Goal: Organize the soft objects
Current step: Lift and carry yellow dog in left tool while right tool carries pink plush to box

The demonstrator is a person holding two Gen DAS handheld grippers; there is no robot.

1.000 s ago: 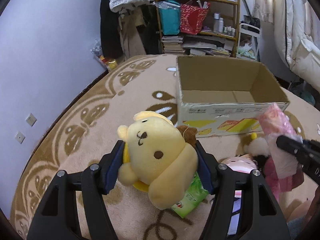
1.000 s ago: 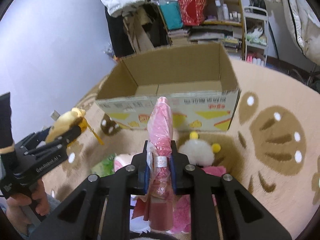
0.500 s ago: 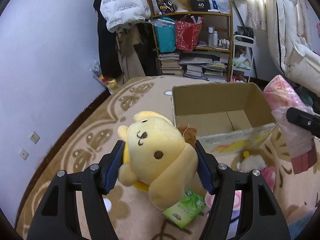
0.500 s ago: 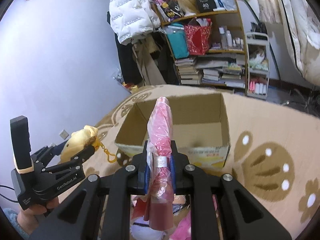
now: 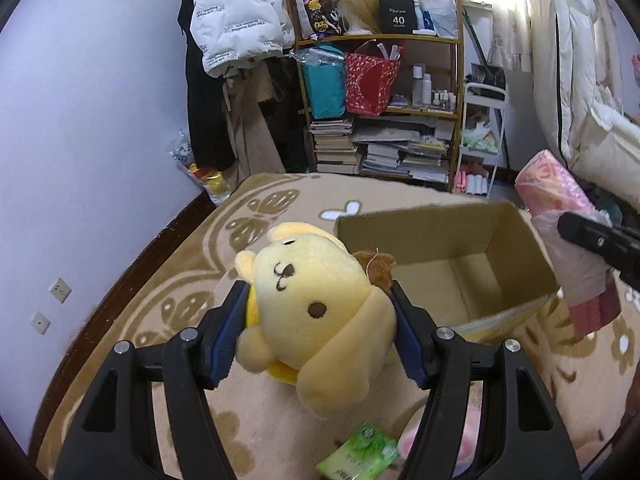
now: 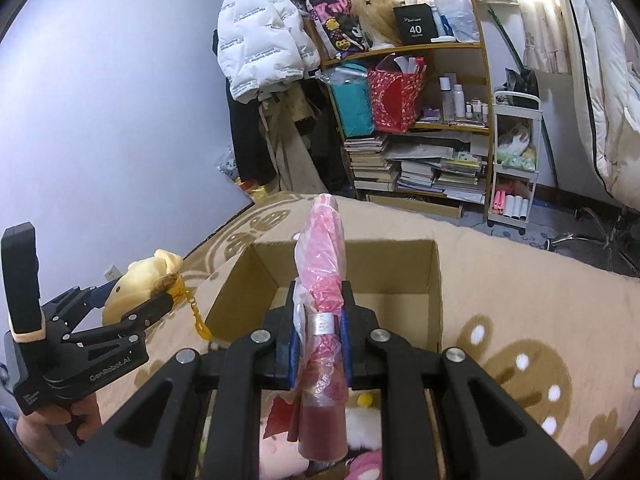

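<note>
My left gripper (image 5: pixel 318 332) is shut on a yellow dog plush (image 5: pixel 316 312) and holds it above the rug, just left of an open cardboard box (image 5: pixel 472 240). My right gripper (image 6: pixel 320 336) is shut on a pink plastic-wrapped roll (image 6: pixel 322 280) and holds it upright over the box's near wall (image 6: pixel 240 284). The roll also shows at the right edge of the left wrist view (image 5: pixel 560 216). The left gripper with the plush shows at the left of the right wrist view (image 6: pixel 136 292). The box looks empty inside.
A green packet (image 5: pixel 360 456) and pink and white plush toys (image 6: pixel 360 432) lie on the beige patterned rug (image 5: pixel 224 248) below the grippers. A cluttered bookshelf (image 5: pixel 384 108), hanging coats (image 5: pixel 236 32) and a white cart (image 6: pixel 514 160) stand behind the box.
Both grippers have risen and moved toward the box with their loads. The box now sits lower in both views and its inside shows more.
</note>
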